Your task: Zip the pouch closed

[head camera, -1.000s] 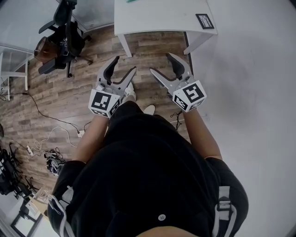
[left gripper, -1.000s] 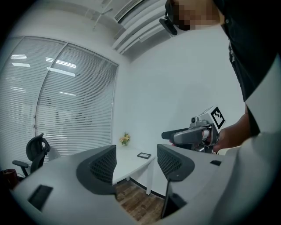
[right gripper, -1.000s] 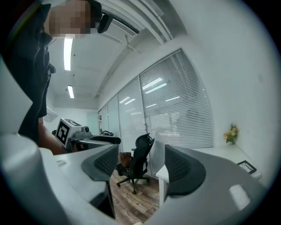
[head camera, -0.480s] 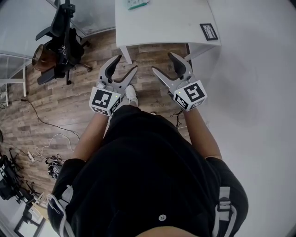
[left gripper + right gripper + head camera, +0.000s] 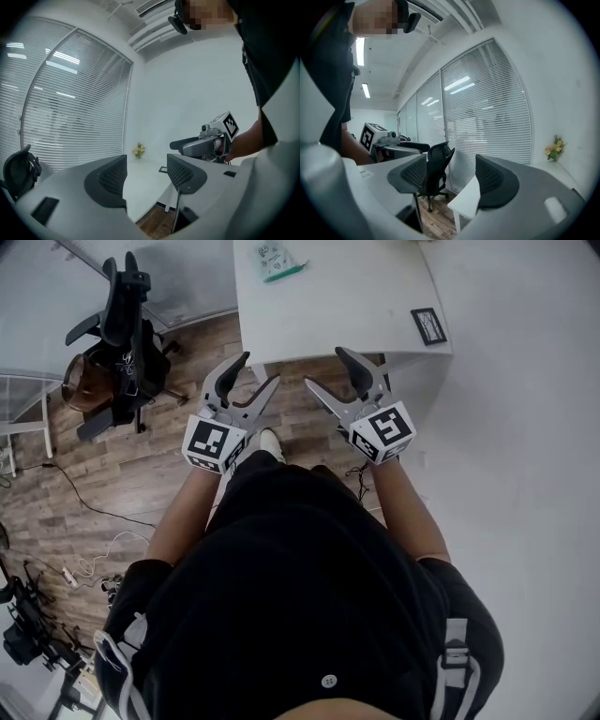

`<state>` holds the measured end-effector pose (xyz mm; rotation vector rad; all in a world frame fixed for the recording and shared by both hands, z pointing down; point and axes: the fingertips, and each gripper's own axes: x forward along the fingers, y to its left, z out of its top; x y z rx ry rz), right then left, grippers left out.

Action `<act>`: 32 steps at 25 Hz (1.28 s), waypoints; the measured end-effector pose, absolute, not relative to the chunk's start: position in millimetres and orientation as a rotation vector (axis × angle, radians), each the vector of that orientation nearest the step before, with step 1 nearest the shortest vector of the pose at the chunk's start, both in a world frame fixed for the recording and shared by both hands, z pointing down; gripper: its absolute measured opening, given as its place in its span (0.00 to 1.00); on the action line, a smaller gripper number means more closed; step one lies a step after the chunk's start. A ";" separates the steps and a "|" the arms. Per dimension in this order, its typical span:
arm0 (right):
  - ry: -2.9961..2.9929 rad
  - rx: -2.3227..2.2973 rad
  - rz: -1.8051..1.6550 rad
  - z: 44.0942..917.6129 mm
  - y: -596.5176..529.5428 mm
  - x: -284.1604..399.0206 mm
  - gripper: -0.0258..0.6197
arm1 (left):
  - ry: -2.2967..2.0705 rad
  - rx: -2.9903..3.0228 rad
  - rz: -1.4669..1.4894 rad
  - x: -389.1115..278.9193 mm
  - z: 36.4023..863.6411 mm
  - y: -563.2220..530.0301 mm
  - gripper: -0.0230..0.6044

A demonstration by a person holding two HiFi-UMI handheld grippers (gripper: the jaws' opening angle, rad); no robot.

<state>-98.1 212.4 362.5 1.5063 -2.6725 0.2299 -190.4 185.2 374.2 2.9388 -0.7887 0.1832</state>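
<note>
A small pale pouch with green trim [image 5: 275, 261] lies at the far side of the white table [image 5: 347, 306] in the head view. Both grippers are held in front of the person's body, short of the table's near edge and over the wooden floor. My left gripper [image 5: 258, 371] is open and holds nothing. My right gripper [image 5: 323, 368] is also open and holds nothing. In the left gripper view the open left gripper [image 5: 146, 173] points at the table [image 5: 145, 185], with the right gripper [image 5: 206, 143] beside it. The pouch shows in neither gripper view.
A black marker card [image 5: 427, 324] lies near the table's right edge. A black office chair [image 5: 117, 324] stands on the floor to the left, also seen as the chair [image 5: 436, 173] in the right gripper view. Cables [image 5: 94, 512] trail on the floor. A white wall is at the right.
The person has stepped toward the table, so more of its top and the pouch have come into view. Both grippers stay open and level.
</note>
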 end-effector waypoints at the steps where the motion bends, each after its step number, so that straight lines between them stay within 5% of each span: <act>1: -2.664 1.514 0.234 363.1 206.1 -99.0 0.56 | -0.774 2.942 0.183 -190.5 374.1 178.3 0.47; 16: -2.639 1.521 0.311 386.8 132.2 -65.8 0.56 | -0.745 2.927 0.223 -158.1 394.2 100.4 0.45; 32: -2.807 1.255 0.362 388.9 27.9 74.0 0.56 | -0.992 2.822 0.272 -13.2 390.3 17.8 0.44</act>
